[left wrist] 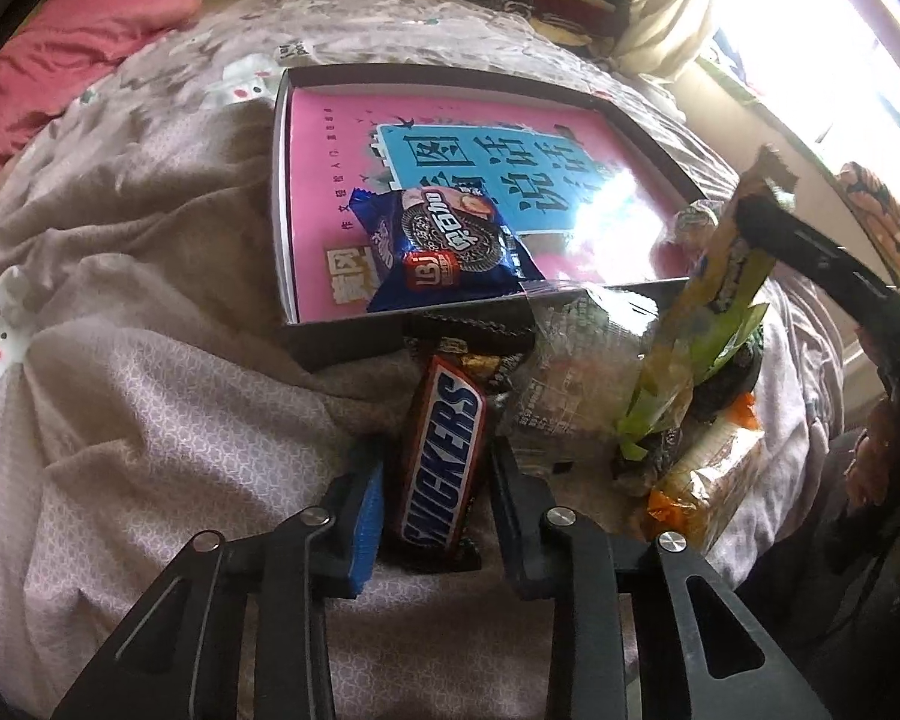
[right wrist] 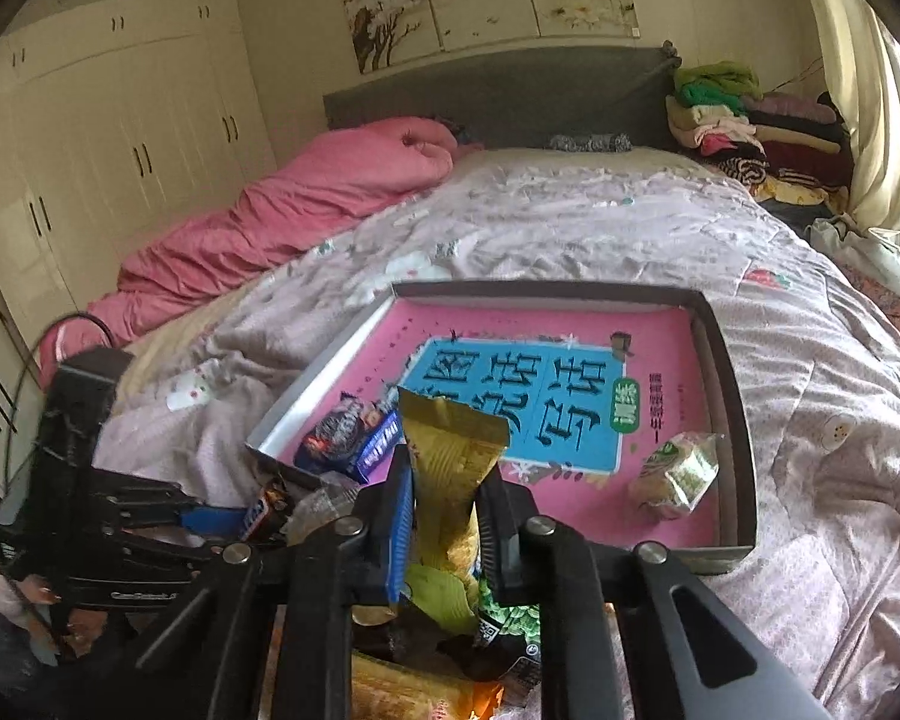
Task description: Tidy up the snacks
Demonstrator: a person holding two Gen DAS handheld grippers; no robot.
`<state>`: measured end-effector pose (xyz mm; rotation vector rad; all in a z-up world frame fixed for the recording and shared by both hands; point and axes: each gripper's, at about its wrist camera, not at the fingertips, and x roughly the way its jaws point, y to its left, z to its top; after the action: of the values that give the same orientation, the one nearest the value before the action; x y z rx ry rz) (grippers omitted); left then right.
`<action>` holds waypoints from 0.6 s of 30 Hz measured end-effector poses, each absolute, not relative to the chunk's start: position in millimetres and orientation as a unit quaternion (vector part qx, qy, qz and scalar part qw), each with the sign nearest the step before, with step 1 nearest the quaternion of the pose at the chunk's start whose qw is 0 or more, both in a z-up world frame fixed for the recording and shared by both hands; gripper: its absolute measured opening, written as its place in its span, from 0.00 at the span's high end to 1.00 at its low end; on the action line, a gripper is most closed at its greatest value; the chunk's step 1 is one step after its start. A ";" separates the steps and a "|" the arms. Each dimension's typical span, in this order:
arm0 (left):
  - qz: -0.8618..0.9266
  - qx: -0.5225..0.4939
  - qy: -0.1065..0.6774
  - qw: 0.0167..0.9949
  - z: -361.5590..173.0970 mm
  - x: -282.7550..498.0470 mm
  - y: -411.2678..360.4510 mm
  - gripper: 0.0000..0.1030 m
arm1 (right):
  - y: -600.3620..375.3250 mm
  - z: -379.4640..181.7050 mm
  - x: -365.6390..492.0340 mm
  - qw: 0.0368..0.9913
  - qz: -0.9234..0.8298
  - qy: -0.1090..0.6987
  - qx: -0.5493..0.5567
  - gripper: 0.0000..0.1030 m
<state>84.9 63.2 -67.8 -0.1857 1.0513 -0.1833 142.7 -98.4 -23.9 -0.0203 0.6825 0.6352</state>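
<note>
My left gripper (left wrist: 435, 468) is shut on a Snickers bar (left wrist: 444, 450) that lies on the bedcover just in front of the shallow tray (left wrist: 354, 339). My right gripper (right wrist: 444, 480) is shut on a yellow-green snack packet (right wrist: 450, 468) and holds it upright above the snack pile; the packet also shows in the left wrist view (left wrist: 726, 276). In the tray, which has a pink book cover as its floor, lie a blue Oreo packet (left wrist: 450, 252) and a small green-wrapped snack (right wrist: 678, 474).
A pile of loose snacks (left wrist: 660, 420) lies on the bed beside the tray's near corner. A pink duvet (right wrist: 282, 216) lies along the bed's left side. Folded clothes (right wrist: 750, 126) are stacked by the headboard. White wardrobes (right wrist: 120, 168) stand at the left.
</note>
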 end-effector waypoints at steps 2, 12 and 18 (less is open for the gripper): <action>-0.089 -0.093 0.497 0.858 -64.6 83.3 64.3 0.70 | -99.8 -18.3 139.6 0.896 0.311 0.318 -0.004 0.81; -0.085 -0.101 0.463 0.877 -38.3 77.1 71.8 0.72 | -107.1 -5.6 134.5 0.902 0.315 0.296 0.011 0.81; -0.076 -0.112 0.442 0.887 -23.6 74.8 79.2 0.72 | -114.4 2.7 132.6 0.906 0.315 0.281 0.024 0.81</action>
<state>74.8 79.2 -23.6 -0.2329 0.9183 -0.1590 132.6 -114.4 2.7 0.0501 0.5813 0.6514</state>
